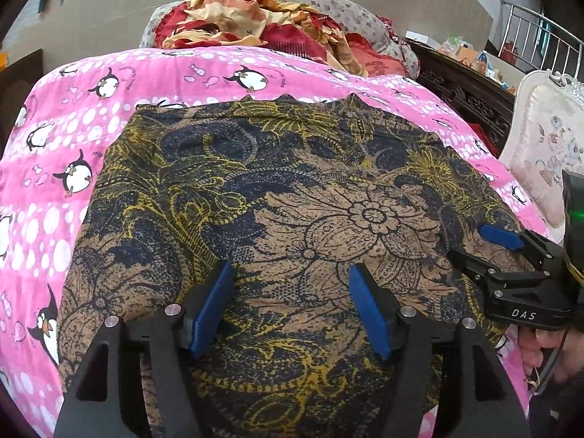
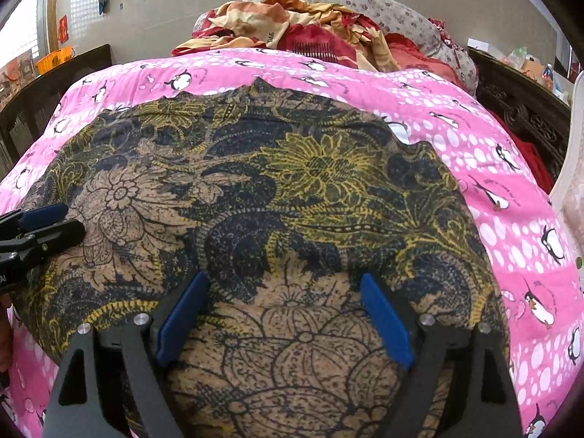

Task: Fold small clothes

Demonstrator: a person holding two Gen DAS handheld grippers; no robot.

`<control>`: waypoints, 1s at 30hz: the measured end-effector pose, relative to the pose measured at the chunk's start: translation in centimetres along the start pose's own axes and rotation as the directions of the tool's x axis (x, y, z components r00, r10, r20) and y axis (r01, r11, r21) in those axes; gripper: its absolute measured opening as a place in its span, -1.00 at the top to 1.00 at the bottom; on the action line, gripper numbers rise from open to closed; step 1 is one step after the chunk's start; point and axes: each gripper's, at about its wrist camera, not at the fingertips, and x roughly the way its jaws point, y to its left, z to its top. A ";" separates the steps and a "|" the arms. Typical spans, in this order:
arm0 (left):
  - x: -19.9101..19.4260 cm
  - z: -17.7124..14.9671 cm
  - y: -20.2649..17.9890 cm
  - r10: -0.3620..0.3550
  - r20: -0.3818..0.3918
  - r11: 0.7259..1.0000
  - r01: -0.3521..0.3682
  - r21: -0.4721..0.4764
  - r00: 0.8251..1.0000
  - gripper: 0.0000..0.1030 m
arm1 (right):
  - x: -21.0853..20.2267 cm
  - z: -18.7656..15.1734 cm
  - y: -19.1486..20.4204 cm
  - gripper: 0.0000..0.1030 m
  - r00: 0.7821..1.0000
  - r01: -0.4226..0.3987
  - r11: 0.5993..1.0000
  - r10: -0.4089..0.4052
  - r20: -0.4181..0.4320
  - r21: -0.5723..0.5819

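Now the flowery cloth (image 1: 277, 197) lay flat on the pink penguin blanket (image 1: 73, 138). It looked soft, thin and floppy, best pinched at a near corner. The left gripper (image 1: 290, 310) and right gripper (image 2: 284, 319) hung over it, both apart, holding nothing.

Brown-navy-yellow floral garment (image 1: 292, 200); pink penguin-print blanket (image 1: 73, 127).

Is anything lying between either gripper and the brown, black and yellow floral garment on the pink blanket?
Nothing visible does. The left gripper and right gripper both hang open directly over the brown, black and yellow floral garment, which lies spread flat on the pink penguin-print blanket with nothing on top.
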 end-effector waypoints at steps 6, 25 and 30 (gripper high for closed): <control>0.0 0.0 0.1 -0.001 -0.001 1.000 0.001 -0.001 1.000 0.09 | 0.0 0.0 0.0 -0.74 1.000 -0.004 1.000 0.004 0.002 0.003; -0.1 0.0 0.1 -0.002 -0.001 1.000 0.002 -0.001 1.000 0.09 | 0.0 0.0 0.0 -0.74 1.000 -0.003 1.000 0.003 0.001 0.002; -0.1 0.0 0.1 -0.002 -0.001 1.000 0.002 -0.001 1.000 0.09 | 0.0 0.0 -0.1 -0.74 1.000 -0.002 1.000 0.002 0.002 0.001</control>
